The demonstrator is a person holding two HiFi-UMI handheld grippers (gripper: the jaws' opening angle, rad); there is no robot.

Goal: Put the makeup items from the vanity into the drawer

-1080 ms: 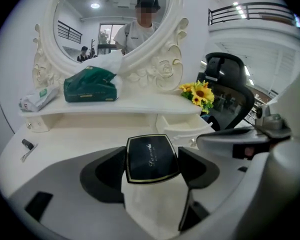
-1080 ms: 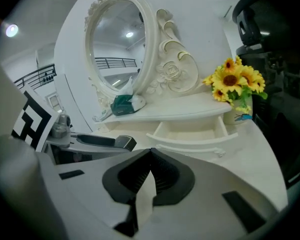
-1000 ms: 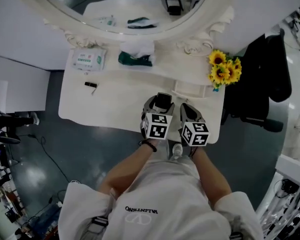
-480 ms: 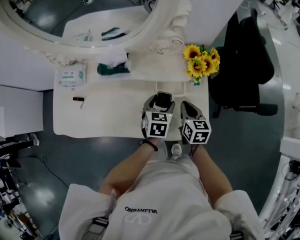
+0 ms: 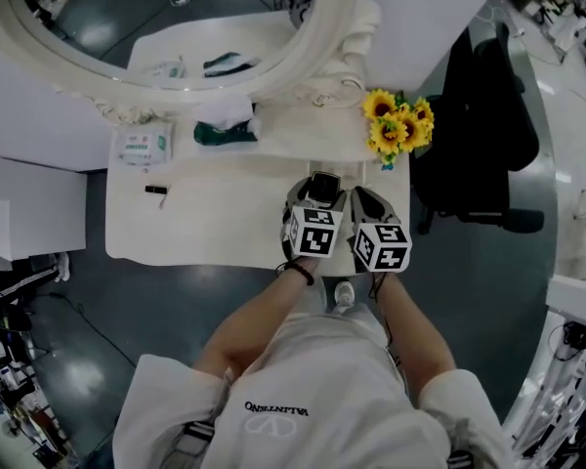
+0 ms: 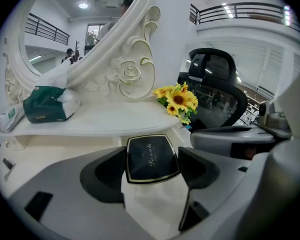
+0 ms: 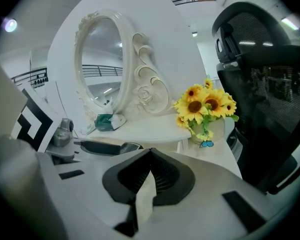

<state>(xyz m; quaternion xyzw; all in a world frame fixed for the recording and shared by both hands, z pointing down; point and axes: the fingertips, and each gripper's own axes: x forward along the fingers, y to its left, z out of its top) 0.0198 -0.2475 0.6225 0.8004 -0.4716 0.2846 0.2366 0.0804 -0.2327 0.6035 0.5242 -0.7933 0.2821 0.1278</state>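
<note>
So, left gripper (image 6: 152, 160) is clamped on the black compact (image 6: 149, 153), holding it up over the vanity (image 5: 225, 223) top. Right gripper (image 7: 150, 156) sits just beside it, jaws pressed together, empty.

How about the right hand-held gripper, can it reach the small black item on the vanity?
Probably yes: the right hand-held gripper is empty and the vanity top around the small black item is bare, though the left hand-held gripper stands between.
</note>
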